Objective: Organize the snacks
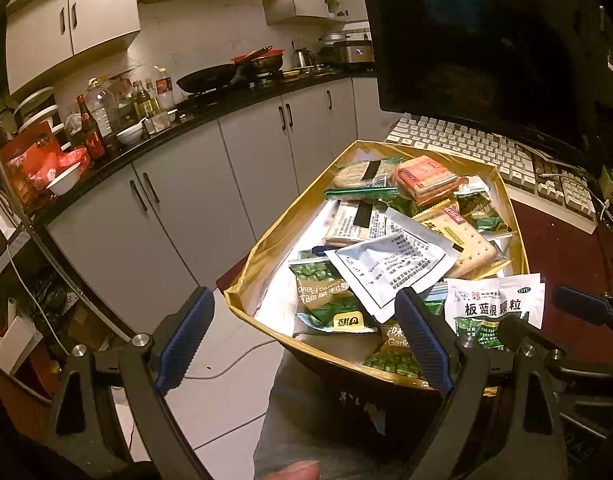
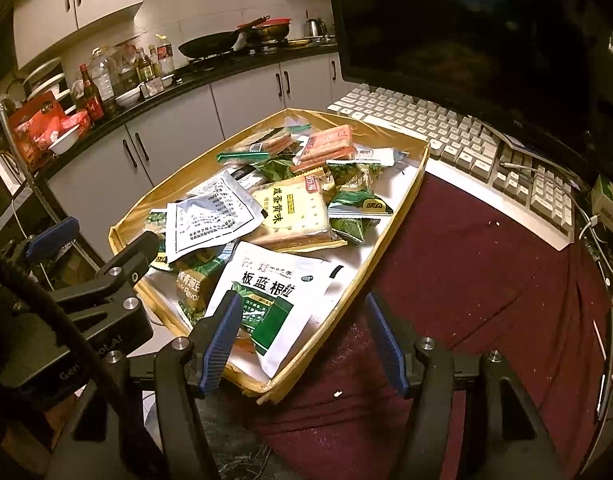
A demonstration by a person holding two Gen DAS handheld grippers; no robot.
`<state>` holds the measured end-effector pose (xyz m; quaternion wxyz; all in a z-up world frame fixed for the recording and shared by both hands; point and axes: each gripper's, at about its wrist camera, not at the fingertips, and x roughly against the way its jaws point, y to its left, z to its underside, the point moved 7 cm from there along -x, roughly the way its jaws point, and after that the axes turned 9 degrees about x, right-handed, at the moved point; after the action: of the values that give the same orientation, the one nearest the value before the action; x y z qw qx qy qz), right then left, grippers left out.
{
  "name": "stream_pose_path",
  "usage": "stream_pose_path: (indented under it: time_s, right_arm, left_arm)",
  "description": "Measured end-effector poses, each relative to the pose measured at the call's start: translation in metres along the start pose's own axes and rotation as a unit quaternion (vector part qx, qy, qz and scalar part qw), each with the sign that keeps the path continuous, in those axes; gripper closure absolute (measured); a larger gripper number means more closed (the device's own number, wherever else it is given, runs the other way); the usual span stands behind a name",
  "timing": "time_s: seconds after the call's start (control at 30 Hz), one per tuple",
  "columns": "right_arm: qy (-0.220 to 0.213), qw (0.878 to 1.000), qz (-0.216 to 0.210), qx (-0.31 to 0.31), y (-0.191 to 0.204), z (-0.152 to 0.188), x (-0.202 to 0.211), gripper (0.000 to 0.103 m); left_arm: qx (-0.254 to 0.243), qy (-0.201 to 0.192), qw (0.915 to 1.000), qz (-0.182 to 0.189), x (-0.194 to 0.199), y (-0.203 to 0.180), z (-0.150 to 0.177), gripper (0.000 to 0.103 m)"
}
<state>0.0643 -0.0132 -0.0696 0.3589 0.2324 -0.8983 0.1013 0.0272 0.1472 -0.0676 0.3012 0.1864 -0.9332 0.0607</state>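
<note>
Snack packets (image 2: pixel 290 208) heaped loosely in gold-lined box (image 2: pixel 390 248) — jumbled.

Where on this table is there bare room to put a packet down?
The dark red cloth is bare between the gold box and the keyboard. Inside the box it is crowded with packets; only a white strip along its keyboard-side wall shows.

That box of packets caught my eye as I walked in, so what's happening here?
A person holds a gripper in each hand over a gold box heaped with snack packets, on a dark red cloth beside a keyboard. Both the left gripper and the right gripper are open and hold nothing. A white and green packet lies nearest the right gripper. Sorting does not look started.
</note>
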Motion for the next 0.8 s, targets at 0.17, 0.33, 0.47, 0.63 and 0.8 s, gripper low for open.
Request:
stream_pose_path:
  time_s: [0.17,0.33,0.47,0.63,0.8]
  right_arm:
    - [0.000,1.000,0.000,0.000,0.0003,0.0000,0.0001,0.039]
    - [-0.001,1.000,0.000,0.000,0.0003,0.0000,0.0002,0.039]
    - [0.000,1.000,0.001,0.000,0.0004,0.0000,0.0004,0.039]
    - [-0.001,1.000,0.001,0.001,0.0015,-0.0003,0.0011,0.039]
    - [-0.001,1.000,0.001,0.000,0.0017,-0.0004,0.0011,0.039]
  left_arm:
    - [-0.001,-0.001,1.0000,-0.001,0.0014,0.0005,0.0002,0.012]
    - [-0.001,0.000,1.0000,-0.001,0.0017,-0.0004,0.0003,0.012]
    - [-0.002,0.000,1.0000,0.000,0.0023,-0.0012,0.0006,0.012]
    - [0.000,0.000,1.0000,0.000,0.0019,-0.0010,0.0002,0.012]
    - [-0.001,0.001,1.0000,0.004,0.0027,-0.0020,-0.0012,0.011]
